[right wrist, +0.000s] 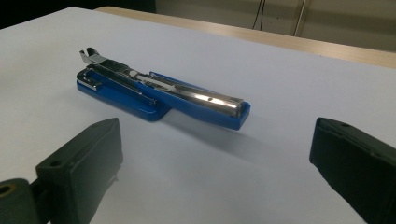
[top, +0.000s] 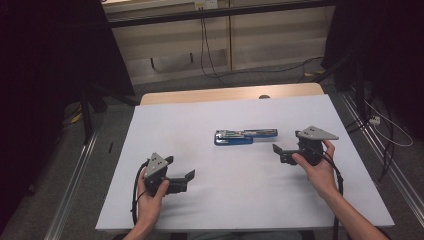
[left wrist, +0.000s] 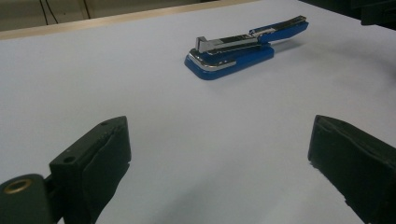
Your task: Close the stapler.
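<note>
Both tongs, left (top: 189,176) and right (top: 276,149), gape empty; blue stapler (top: 245,136) lies swung open, chrome bared.

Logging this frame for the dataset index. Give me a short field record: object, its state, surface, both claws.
object: blue stapler
object state: swung open, lying flat, metal staple channel exposed
surface: white table, wooden edge at the far side
left claw: open, held above the table, near-left of the stapler, apart from it
right claw: open, right of the stapler, closer to it, not touching
contact: none
</note>
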Demonstrator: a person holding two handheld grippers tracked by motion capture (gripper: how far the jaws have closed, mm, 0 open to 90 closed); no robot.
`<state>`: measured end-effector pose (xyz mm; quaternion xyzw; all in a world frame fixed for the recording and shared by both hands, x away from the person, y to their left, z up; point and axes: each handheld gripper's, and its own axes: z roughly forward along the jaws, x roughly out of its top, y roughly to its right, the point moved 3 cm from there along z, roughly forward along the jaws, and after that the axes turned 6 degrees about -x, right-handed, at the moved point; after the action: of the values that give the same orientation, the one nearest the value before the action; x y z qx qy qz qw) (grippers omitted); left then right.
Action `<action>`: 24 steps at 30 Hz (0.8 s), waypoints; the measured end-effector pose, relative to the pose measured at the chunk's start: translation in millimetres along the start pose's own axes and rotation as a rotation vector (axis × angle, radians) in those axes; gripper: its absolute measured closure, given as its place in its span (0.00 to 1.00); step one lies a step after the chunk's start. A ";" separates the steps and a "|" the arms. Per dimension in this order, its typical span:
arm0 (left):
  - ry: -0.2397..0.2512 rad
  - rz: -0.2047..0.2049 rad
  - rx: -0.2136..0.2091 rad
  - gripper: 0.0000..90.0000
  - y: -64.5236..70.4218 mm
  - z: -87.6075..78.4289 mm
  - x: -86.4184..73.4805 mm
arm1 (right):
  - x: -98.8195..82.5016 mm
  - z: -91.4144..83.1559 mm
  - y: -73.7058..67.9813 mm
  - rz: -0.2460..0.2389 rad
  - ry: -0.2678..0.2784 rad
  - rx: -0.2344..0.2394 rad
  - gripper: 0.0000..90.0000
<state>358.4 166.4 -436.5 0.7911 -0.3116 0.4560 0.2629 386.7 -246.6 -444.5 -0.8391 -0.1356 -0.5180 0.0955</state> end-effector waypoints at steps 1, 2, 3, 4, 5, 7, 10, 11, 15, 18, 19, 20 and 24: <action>0.003 0.000 0.003 0.07 0.1 0.6 0.5 | -0.3 0.5 -0.2 0.001 -0.004 0.002 0.03; 0.003 0.003 0.002 0.07 0.2 1.2 1.0 | -0.4 1.0 -0.3 0.004 -0.006 0.001 0.03; 0.004 0.000 -0.001 0.07 0.2 2.1 1.3 | -0.2 1.2 -0.4 0.006 -0.003 0.003 0.04; 0.010 -0.002 0.003 0.07 0.7 3.6 1.8 | 0.2 1.5 -0.2 0.005 0.002 0.008 0.04; 0.008 0.011 -0.001 0.07 1.0 5.3 2.5 | 0.9 1.8 -0.1 0.008 0.005 0.015 0.03; 0.006 0.022 -0.009 0.06 1.9 9.5 4.2 | 1.9 3.0 0.6 0.006 0.008 0.016 0.06; -0.003 0.026 -0.008 0.06 2.3 16.4 5.9 | 2.1 5.3 1.2 0.006 0.008 0.020 0.11; -0.009 0.027 -0.008 0.06 1.5 17.7 6.0 | 1.9 5.9 1.3 0.010 0.010 0.024 0.12; -0.003 -0.001 -0.011 0.03 -2.9 23.4 7.2 | 0.7 7.8 1.5 0.009 0.007 0.031 0.21; -0.005 0.004 -0.015 0.03 -3.6 31.4 9.6 | -0.3 9.4 2.2 0.009 0.010 0.021 0.22; -0.011 0.011 -0.016 0.03 -3.0 35.3 11.2 | -0.6 10.1 1.9 0.007 0.007 0.021 0.23; -0.009 0.018 -0.017 0.03 -2.5 37.8 12.1 | -1.0 10.6 1.6 -0.004 0.003 0.019 0.24; -0.003 0.039 -0.011 0.04 -2.0 48.3 17.9 | -2.0 11.1 0.4 -0.016 -0.011 0.030 0.26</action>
<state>393.8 129.4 -442.4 0.7842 -0.3300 0.4580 0.2577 395.3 -243.8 -451.2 -0.8393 -0.1506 -0.5120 0.1033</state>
